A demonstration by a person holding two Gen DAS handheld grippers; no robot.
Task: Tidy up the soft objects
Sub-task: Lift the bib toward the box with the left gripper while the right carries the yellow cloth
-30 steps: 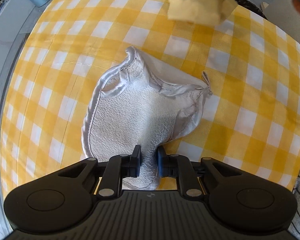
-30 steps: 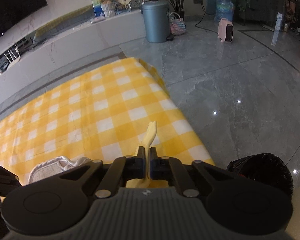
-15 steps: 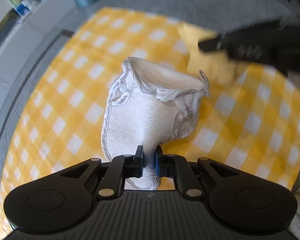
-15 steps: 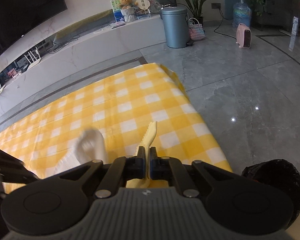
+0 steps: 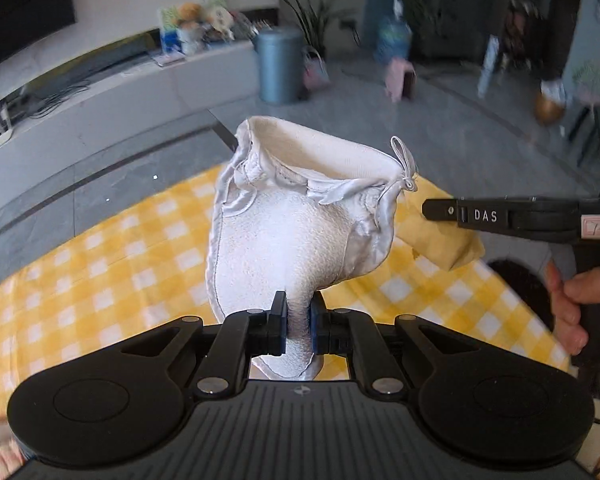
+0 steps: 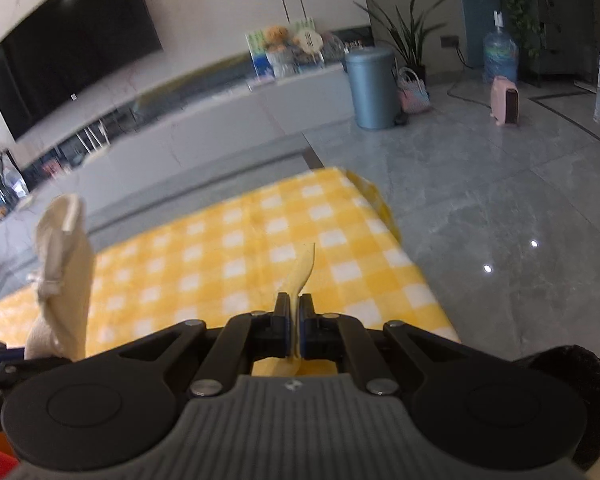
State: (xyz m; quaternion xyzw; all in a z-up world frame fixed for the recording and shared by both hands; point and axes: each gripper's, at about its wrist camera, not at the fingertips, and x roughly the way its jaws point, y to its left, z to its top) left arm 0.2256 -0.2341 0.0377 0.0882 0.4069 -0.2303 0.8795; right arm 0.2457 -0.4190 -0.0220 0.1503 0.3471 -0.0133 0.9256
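- The left gripper point(image 5: 298, 322) has its fingers pinched nearly together on the lower end of a white terry-cloth bath mitt with a satin border point(image 5: 296, 224); the cloth fills the narrow gap between the pads, so the grip looks firm.
- Held by that bottom end, the mitt stands up from the fingers toward 12 o'clock, clear of the table, its open cuff on top and a small white hanging loop point(image 5: 405, 164) at the cuff's 2 o'clock corner. Gripping the closed end probably keeps the opening free and easy to reach.
- The right gripper point(image 6: 294, 326) has its fingers fully closed on a thin pale-yellow cloth point(image 6: 300, 276), whose free edge curls up past the tips while the rest hangs below them.
- In the left wrist view that yellow cloth sits at 3 o'clock of the mitt, close beside its cuff, under the black arm of the right gripper; a hand point(image 5: 576, 304) grips the handle at the far right.
- Both soft things hang above the table spread with a yellow-and-white checked cloth point(image 6: 236, 248), likely so that one can be brought to the other.
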